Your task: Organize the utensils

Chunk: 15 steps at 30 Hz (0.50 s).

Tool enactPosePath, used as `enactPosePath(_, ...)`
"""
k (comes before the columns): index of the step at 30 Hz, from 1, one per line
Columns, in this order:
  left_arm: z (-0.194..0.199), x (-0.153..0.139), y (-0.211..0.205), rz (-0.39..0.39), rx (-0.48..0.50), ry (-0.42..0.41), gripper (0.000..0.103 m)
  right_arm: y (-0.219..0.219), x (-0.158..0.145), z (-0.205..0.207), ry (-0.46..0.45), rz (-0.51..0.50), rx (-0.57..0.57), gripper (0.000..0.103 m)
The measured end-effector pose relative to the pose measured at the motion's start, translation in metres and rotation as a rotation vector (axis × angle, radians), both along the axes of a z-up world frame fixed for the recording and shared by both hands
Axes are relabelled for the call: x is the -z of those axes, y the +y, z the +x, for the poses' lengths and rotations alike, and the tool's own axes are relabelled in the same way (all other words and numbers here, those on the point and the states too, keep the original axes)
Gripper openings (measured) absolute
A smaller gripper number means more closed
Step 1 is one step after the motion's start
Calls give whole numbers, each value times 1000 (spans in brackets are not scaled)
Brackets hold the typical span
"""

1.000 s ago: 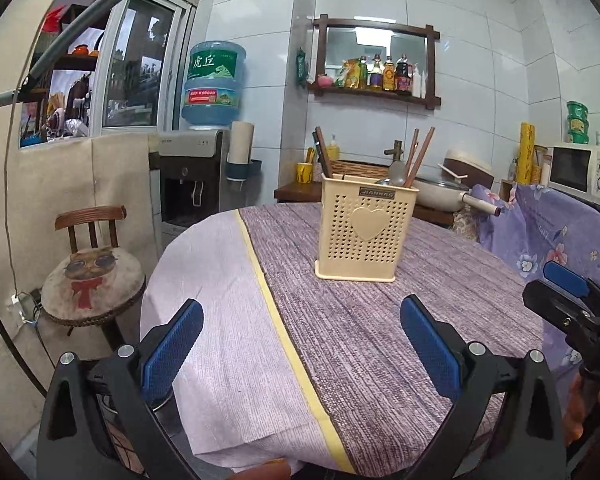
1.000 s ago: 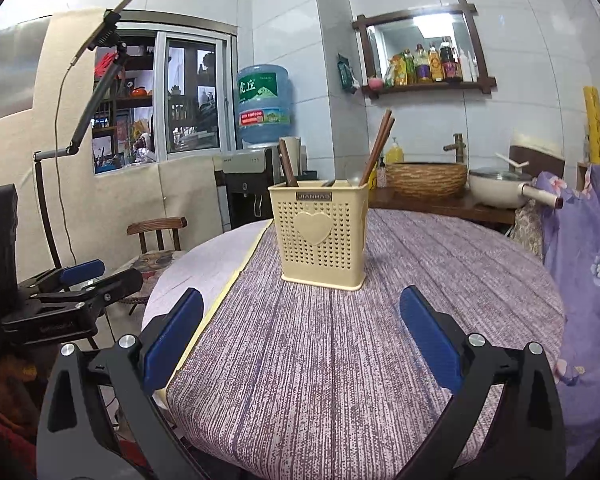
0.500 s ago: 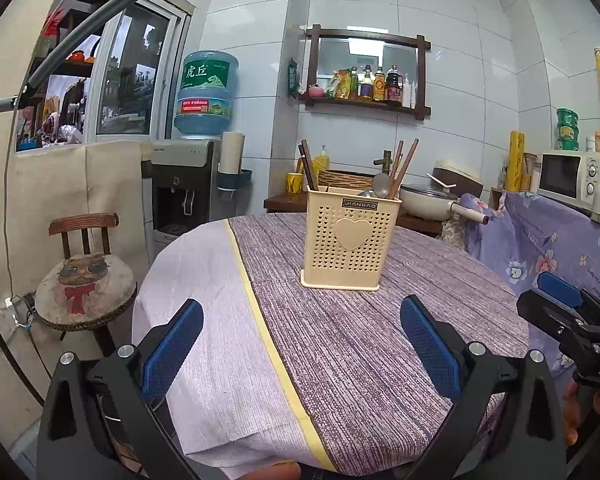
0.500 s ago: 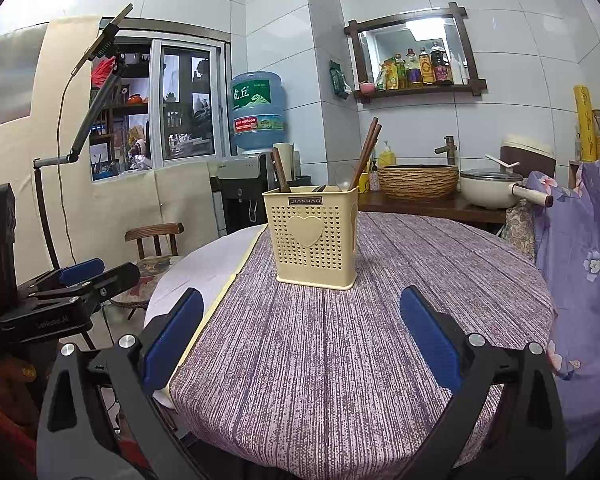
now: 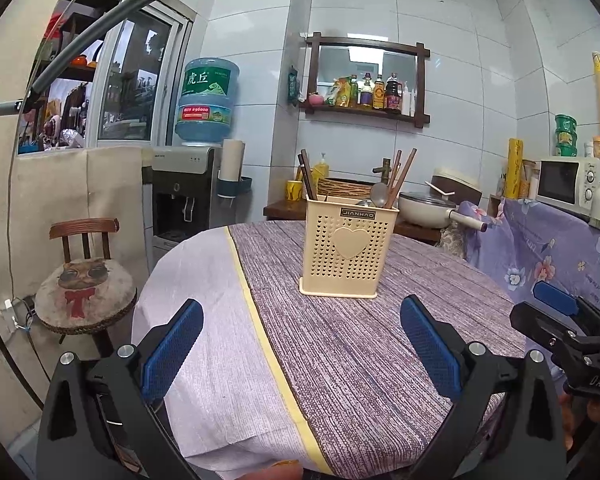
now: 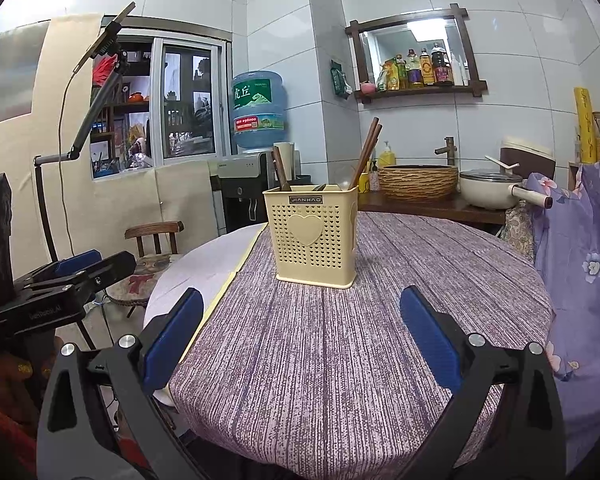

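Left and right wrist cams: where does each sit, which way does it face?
Left wrist: rides the left gripper, facing across the table at the utensil holder; own open fingers, plus the right gripper at the right edge.
Right wrist: rides the right gripper, facing the same holder; own open fingers, plus the left gripper at left.
Shared: holder, table, water jug, shelf.
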<state>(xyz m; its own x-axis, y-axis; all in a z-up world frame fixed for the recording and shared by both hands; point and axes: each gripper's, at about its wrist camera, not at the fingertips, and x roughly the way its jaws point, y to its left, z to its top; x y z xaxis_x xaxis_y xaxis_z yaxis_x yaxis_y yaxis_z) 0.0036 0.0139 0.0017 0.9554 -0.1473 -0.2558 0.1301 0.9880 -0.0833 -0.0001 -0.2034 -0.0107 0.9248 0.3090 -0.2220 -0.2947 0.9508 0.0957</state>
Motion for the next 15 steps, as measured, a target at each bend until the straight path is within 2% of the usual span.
enactPosePath(15,-1,2,-2,3,0,-2,98,2,-1,2,0,1,-4,97)
